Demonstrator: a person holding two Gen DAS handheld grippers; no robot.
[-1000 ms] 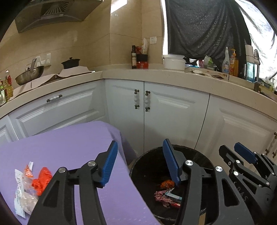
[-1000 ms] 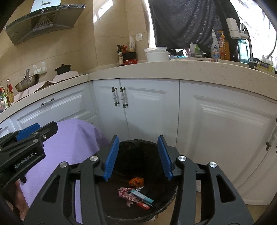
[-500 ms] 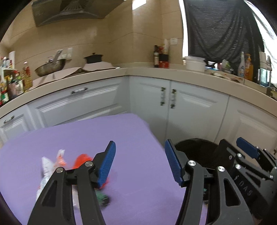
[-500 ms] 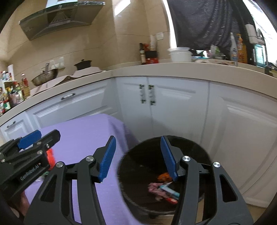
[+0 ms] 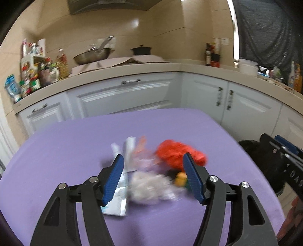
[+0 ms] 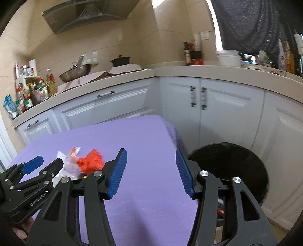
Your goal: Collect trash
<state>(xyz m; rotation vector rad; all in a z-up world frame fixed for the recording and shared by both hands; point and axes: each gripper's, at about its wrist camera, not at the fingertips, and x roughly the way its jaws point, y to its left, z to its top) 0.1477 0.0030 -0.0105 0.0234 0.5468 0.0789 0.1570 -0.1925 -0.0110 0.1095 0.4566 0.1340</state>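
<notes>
Trash pile [image 5: 151, 170] — crumpled orange wrapper [image 5: 178, 153], clear plastic, white packet — lies blurred between the left gripper's [image 5: 153, 178] spread fingers. Right gripper [image 6: 149, 170] — released, empty.

Home kitchen, range hood [image 6: 89, 17], wok [image 6: 75, 72], white cabinets [image 6: 214, 106], condiment bottles [image 5: 37, 73]

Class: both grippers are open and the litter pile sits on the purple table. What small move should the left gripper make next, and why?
Probably lower the open left gripper onto the clear crumpled wrapper: it lies between the blue fingers, nothing is held yet, and the black bin waits beside the purple table.
</notes>
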